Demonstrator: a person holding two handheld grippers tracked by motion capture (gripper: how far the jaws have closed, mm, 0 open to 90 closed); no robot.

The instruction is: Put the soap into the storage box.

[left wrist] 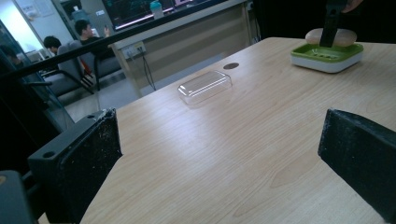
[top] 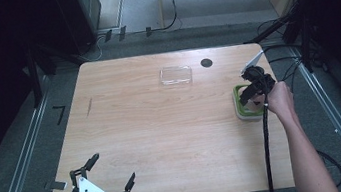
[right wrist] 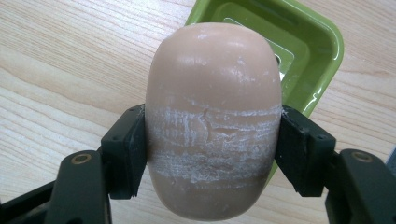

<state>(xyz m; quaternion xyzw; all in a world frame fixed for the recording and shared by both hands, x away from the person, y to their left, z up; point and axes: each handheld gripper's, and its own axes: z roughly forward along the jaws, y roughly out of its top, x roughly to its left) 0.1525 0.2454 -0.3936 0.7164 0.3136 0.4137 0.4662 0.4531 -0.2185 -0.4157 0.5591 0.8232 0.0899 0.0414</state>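
A pinkish-beige bar of soap (right wrist: 212,93), scuffed white across its middle, is clamped between the black jaws of my right gripper (right wrist: 212,154). It hangs just over a green soap dish (right wrist: 299,42) with a white base. In the high view, my right gripper (top: 251,93) is over that dish (top: 242,111) near the table's right edge. From the left gripper view, the soap (left wrist: 348,37) sits slightly above the dish (left wrist: 327,55). My left gripper (top: 112,170) rests at the near left corner of the table. Its jaws stand wide apart with nothing between them (left wrist: 219,163).
A clear plastic lid (top: 175,74) lies upside down toward the far middle of the wooden table (top: 163,127). A small dark round spot (top: 206,62) is beside it. Cables run over the floor behind the table. People sit at desks far off in the left gripper view.
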